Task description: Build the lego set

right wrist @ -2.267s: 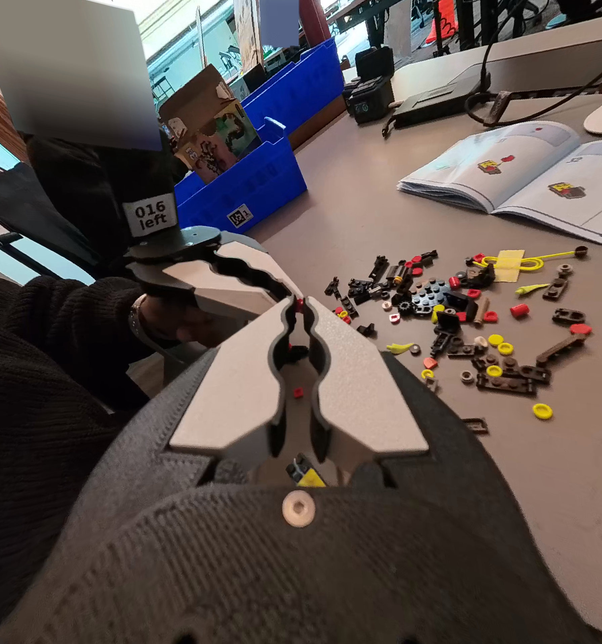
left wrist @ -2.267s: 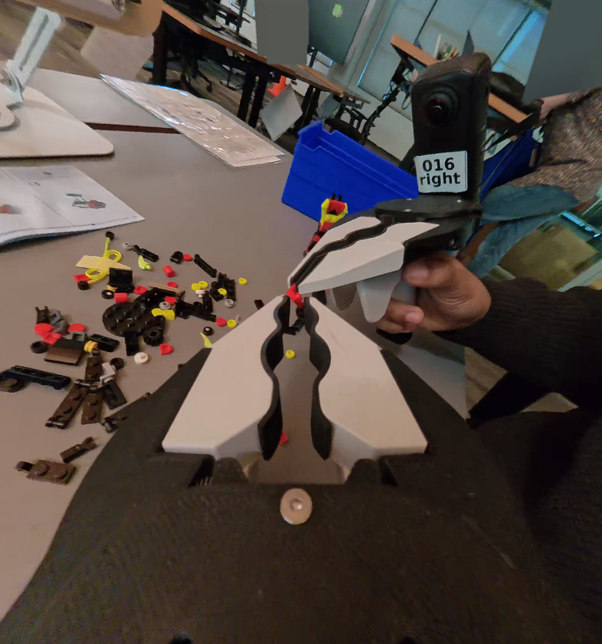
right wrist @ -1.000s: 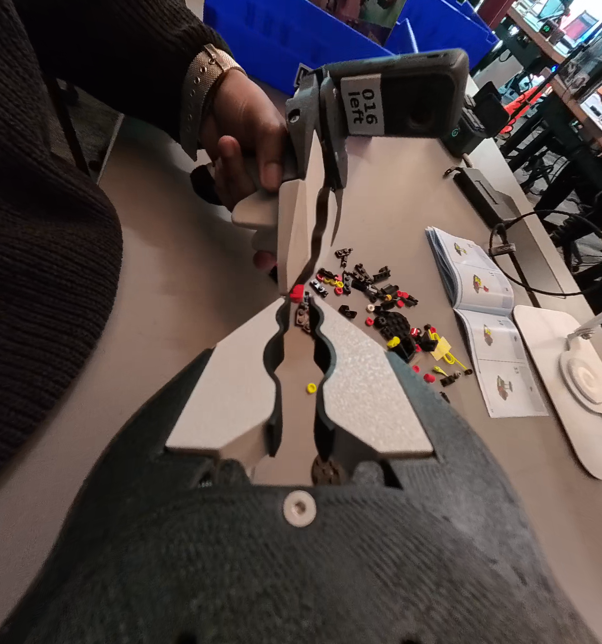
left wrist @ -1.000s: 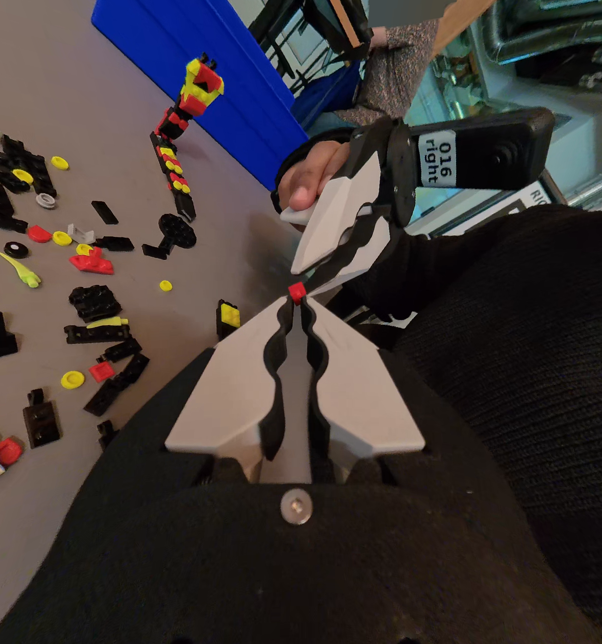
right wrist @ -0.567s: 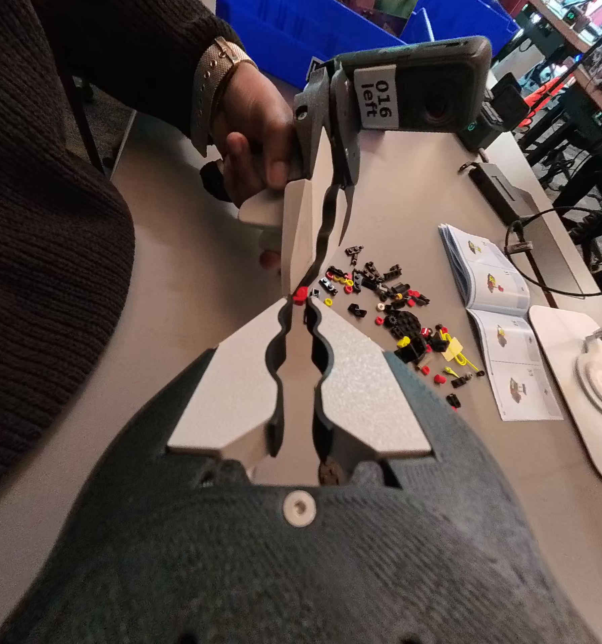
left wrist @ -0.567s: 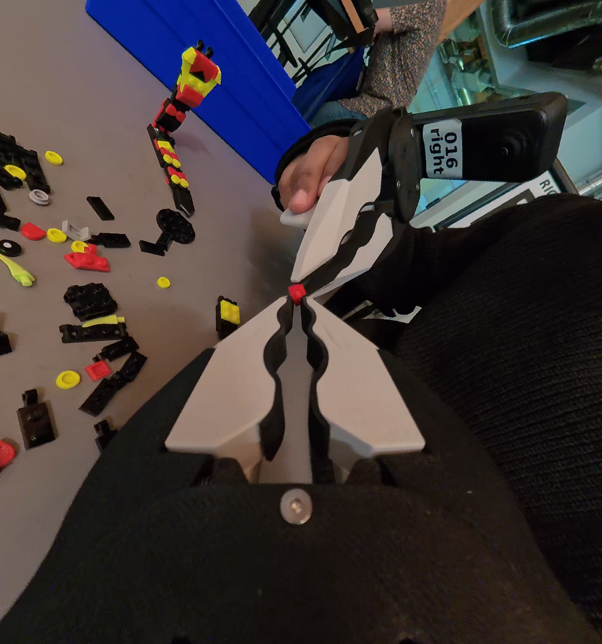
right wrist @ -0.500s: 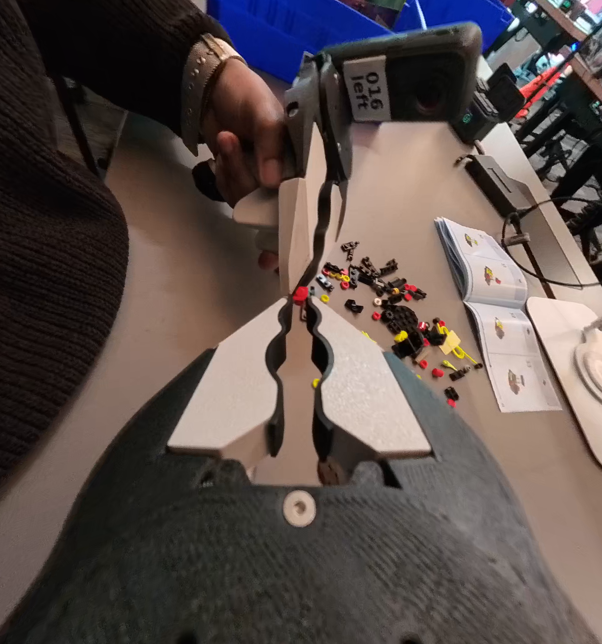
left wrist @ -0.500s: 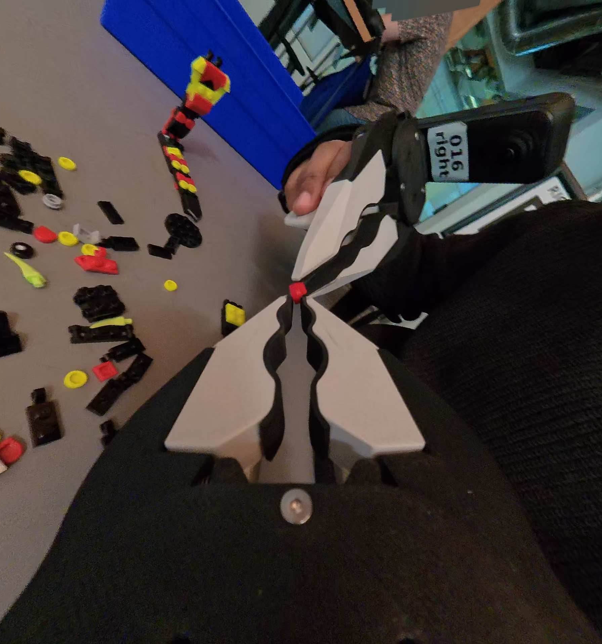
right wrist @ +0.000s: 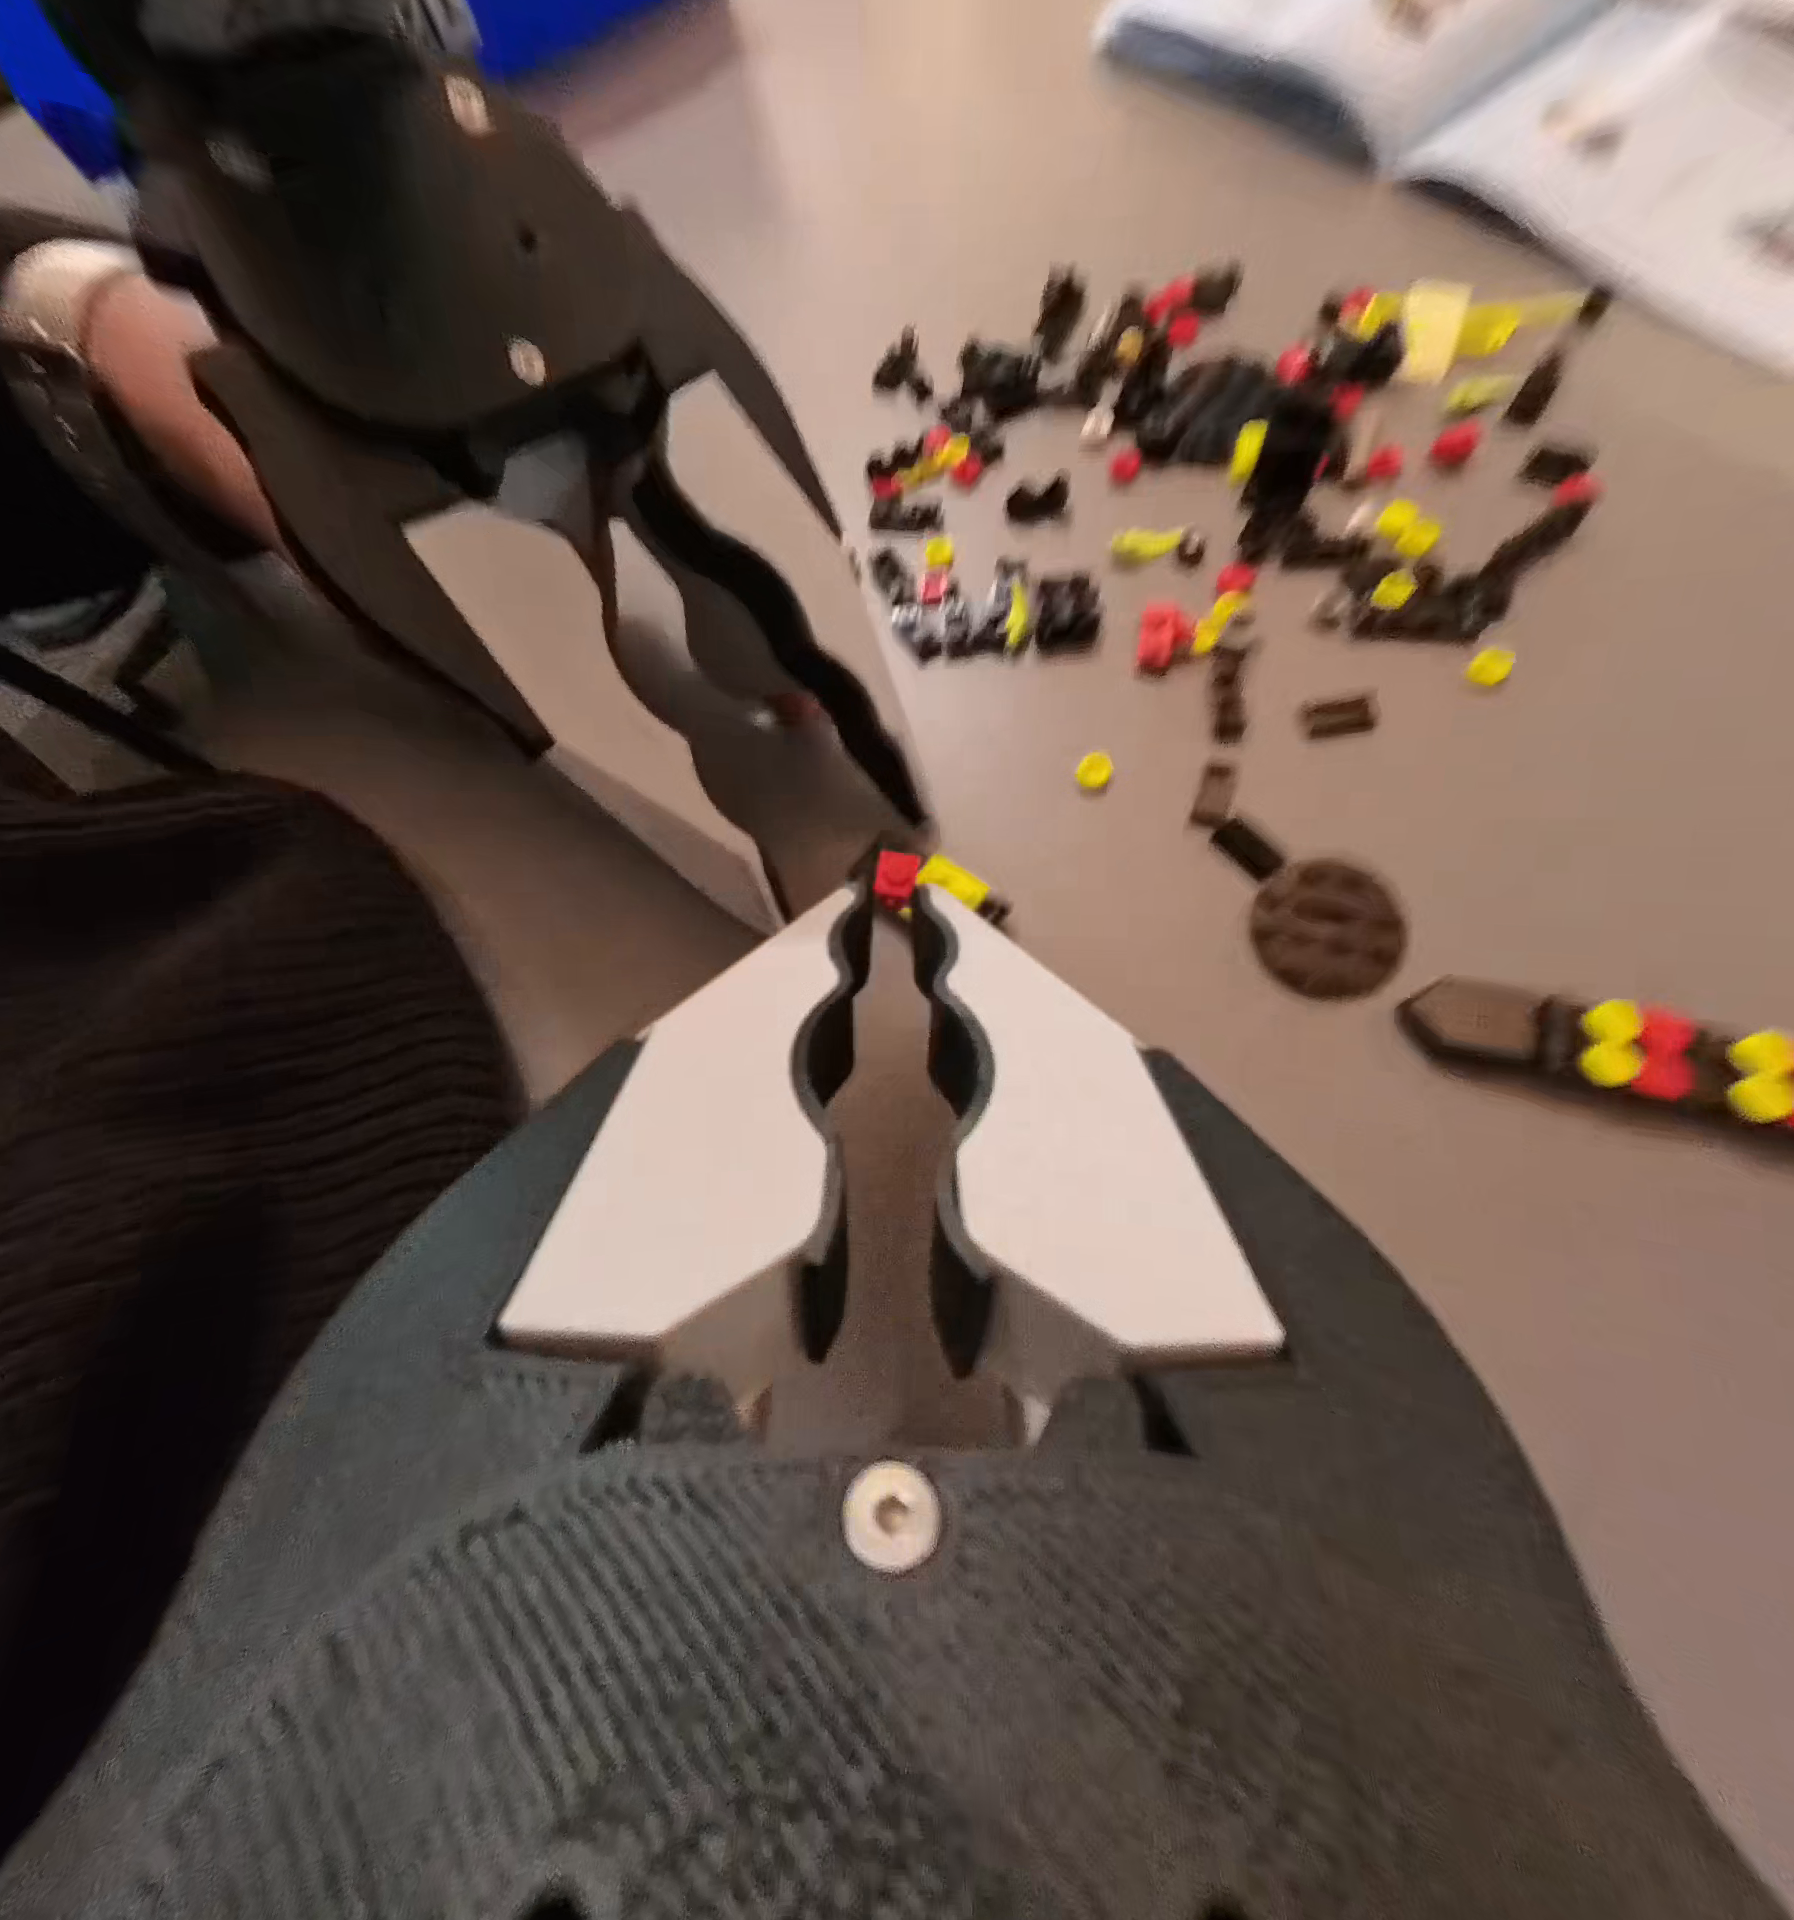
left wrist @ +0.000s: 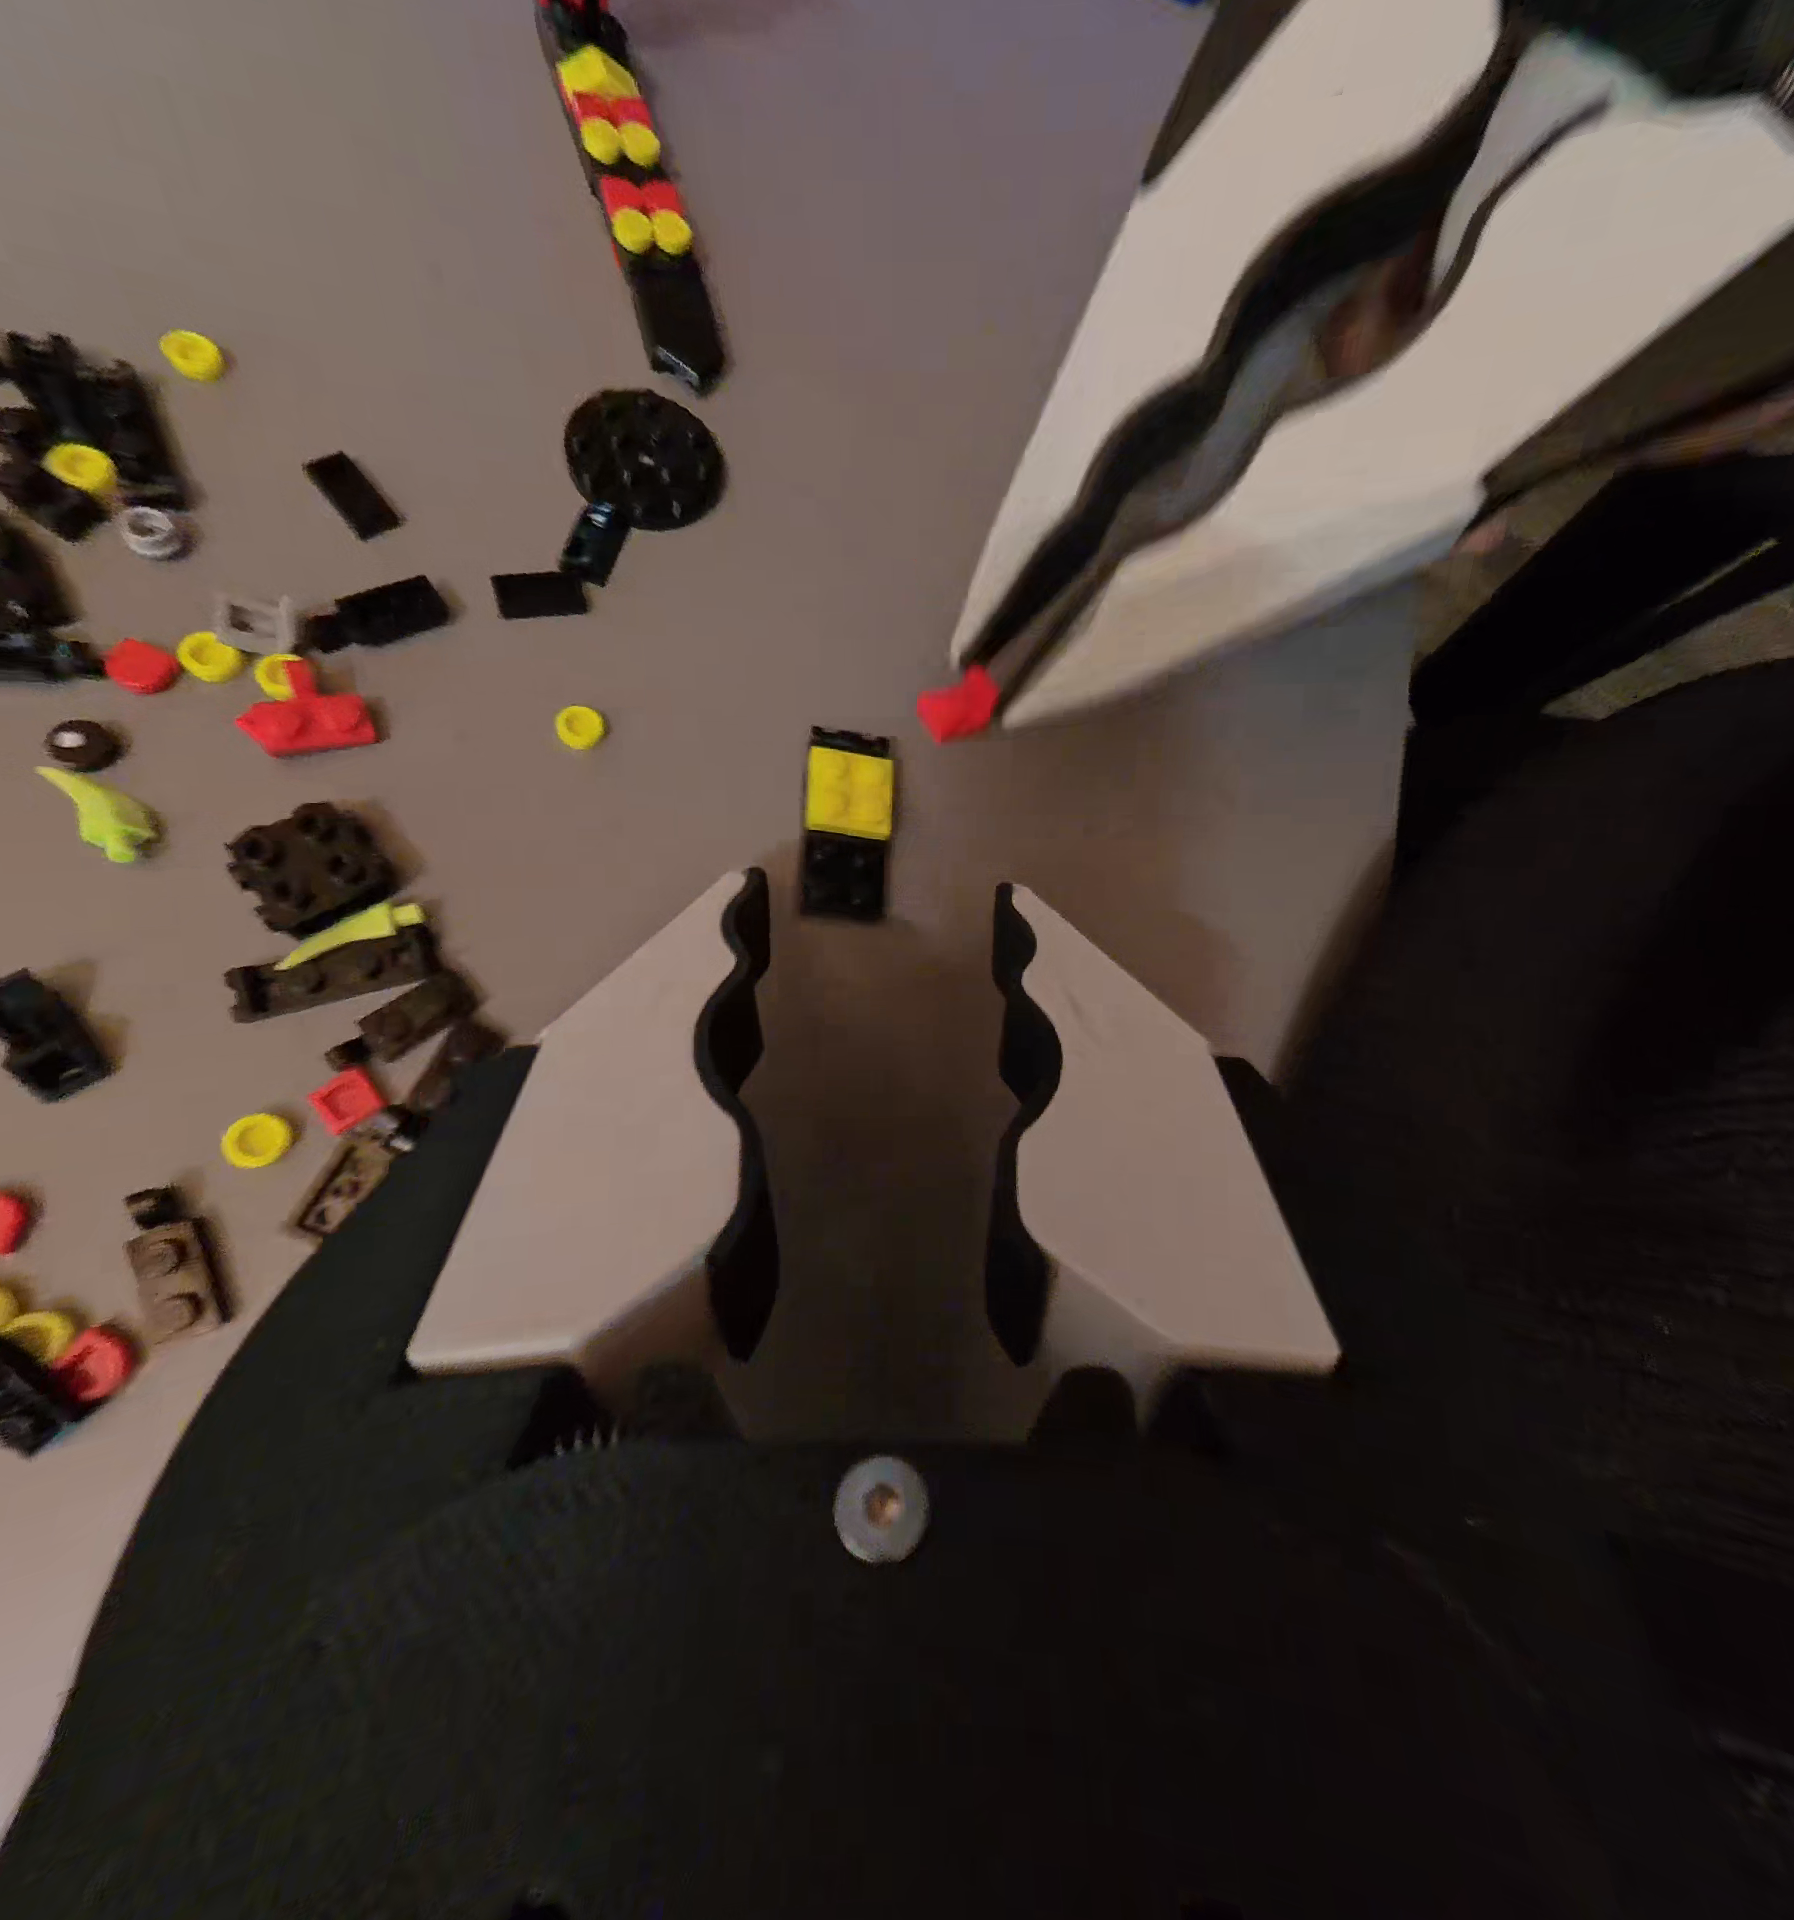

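Observation:
My right gripper (right wrist: 891,891) is shut on a small red brick (right wrist: 893,873), held low over the grey table (right wrist: 1495,1455). In the left wrist view the same red brick (left wrist: 957,707) sits at the right gripper's tip (left wrist: 981,681). My left gripper (left wrist: 880,891) is open and empty, low over the table. A small black piece with a yellow plate (left wrist: 847,821) lies just ahead of the left gripper's tips; it shows right behind the red brick in the right wrist view (right wrist: 953,883). The left gripper's fingers (right wrist: 758,623) reach in from the upper left there.
A long black strip with yellow and red studs (left wrist: 644,197) (right wrist: 1651,1049) and a black round plate (left wrist: 644,462) (right wrist: 1327,930) lie beyond. Several loose black, red and yellow pieces (left wrist: 301,862) (right wrist: 1236,499) are scattered on the table. An open booklet (right wrist: 1599,135) lies farther off. Only a small space, under 4 cm, lies between the two pairs of fingers.
My left gripper has let go of the red brick and opened; the right gripper keeps it. Both grippers have dropped from mid-air to just above the table by the black-and-yellow piece.

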`<state>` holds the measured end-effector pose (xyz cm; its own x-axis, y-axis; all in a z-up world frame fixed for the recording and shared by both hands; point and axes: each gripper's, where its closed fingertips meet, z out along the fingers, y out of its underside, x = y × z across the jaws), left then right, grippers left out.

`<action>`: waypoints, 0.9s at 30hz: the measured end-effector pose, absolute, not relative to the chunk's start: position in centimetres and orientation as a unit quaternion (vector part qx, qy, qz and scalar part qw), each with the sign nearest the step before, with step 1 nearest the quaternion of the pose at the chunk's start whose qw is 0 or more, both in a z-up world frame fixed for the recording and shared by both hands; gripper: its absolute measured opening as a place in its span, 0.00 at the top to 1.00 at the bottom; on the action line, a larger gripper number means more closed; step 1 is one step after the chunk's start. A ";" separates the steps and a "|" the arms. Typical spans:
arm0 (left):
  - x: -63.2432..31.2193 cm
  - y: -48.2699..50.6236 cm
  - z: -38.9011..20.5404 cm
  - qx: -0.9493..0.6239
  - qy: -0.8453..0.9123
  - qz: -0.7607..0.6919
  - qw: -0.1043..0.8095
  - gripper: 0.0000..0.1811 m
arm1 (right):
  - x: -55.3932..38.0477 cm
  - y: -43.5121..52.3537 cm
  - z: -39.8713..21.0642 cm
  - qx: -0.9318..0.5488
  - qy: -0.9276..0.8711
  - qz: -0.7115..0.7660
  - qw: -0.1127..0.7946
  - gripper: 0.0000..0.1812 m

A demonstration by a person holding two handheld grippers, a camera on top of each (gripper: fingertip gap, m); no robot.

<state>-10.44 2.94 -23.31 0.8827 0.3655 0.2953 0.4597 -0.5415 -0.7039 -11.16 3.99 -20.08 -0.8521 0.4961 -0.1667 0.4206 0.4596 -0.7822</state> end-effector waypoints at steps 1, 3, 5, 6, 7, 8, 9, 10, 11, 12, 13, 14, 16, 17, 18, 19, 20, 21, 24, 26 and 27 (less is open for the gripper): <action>-10.1 3.1 -23.4 -0.877 -0.237 -0.067 0.414 0.78 | -10.6 4.0 -21.0 -0.274 -0.860 0.428 0.039 0.97; -9.5 3.4 -23.2 -0.875 -0.235 -0.085 0.414 0.79 | -10.1 4.0 -21.9 -0.269 -0.873 0.403 0.048 0.97; -9.2 3.5 -22.9 -0.871 -0.237 -0.096 0.420 0.81 | -10.1 4.1 -22.3 -0.258 -0.883 0.387 0.063 0.97; -9.1 3.6 -22.8 -0.867 -0.239 -0.104 0.424 0.83 | -10.1 4.1 -22.4 -0.256 -0.886 0.382 0.066 0.97; -9.0 3.7 -22.6 -0.863 -0.242 -0.117 0.428 0.84 | -10.1 4.2 -22.5 -0.256 -0.887 0.379 0.066 0.97; -9.1 3.7 -22.6 -0.856 -0.252 -0.128 0.432 0.85 | -10.1 4.2 -22.5 -0.253 -0.888 0.379 0.063 0.97; -9.3 3.7 -22.5 -0.849 -0.265 -0.136 0.436 0.87 | -10.1 4.2 -22.5 -0.250 -0.888 0.381 0.060 0.97; -9.6 3.7 -22.5 -0.842 -0.279 -0.144 0.438 0.88 | -10.1 4.3 -22.4 -0.248 -0.888 0.382 0.059 0.97; -9.9 3.6 -22.5 -0.835 -0.293 -0.151 0.441 0.88 | -10.2 4.3 -22.3 -0.245 -0.889 0.382 0.059 0.97; -10.1 3.5 -22.4 -0.827 -0.307 -0.159 0.444 0.89 | -10.3 4.4 -22.2 -0.239 -0.890 0.383 0.059 0.97; -10.3 3.5 -22.4 -0.819 -0.319 -0.169 0.446 0.89 | -10.4 4.5 -22.2 -0.234 -0.893 0.380 0.063 0.97; -10.5 3.5 -22.4 -0.812 -0.330 -0.177 0.447 0.88 | -10.5 4.5 -22.2 -0.226 -0.896 0.377 0.064 0.97; -10.9 3.6 -22.5 -0.804 -0.349 -0.183 0.445 0.90 | -10.5 4.4 -22.2 -0.209 -0.901 0.374 0.069 0.97; -11.0 3.6 -22.6 -0.802 -0.355 -0.183 0.444 0.92 | -10.5 4.3 -22.2 -0.199 -0.904 0.371 0.073 0.97; -11.1 3.6 -22.6 -0.802 -0.358 -0.182 0.442 0.93 | -10.5 4.3 -22.2 -0.189 -0.908 0.365 0.081 0.97; -11.1 3.6 -22.7 -0.803 -0.359 -0.181 0.440 0.94 | -10.5 4.2 -22.3 -0.180 -0.912 0.358 0.088 0.97; -11.0 3.6 -22.7 -0.804 -0.359 -0.183 0.438 0.95 | -10.5 4.2 -22.5 -0.170 -0.916 0.352 0.094 0.97; -11.0 3.6 -22.8 -0.804 -0.360 -0.185 0.436 0.95 | -10.5 4.2 -22.6 -0.162 -0.919 0.346 0.100 0.97; -10.9 3.6 -22.9 -0.804 -0.363 -0.194 0.429 0.98 | -10.4 4.0 -22.7 -0.146 -0.923 0.339 0.109 0.97; -11.0 3.5 -22.9 -0.804 -0.365 -0.196 0.427 0.99 | -10.4 3.9 -22.6 -0.141 -0.923 0.342 0.111 0.97; -11.0 3.5 -22.9 -0.804 -0.366 -0.197 0.426 0.99 | -10.4 3.8 -22.5 -0.140 -0.922 0.342 0.111 0.97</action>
<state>-10.98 3.55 -22.94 0.6548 0.4199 0.6284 0.7558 -0.3702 -0.5402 -10.39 3.82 -22.53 -0.9359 0.3348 0.1096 0.1824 0.7267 -0.6623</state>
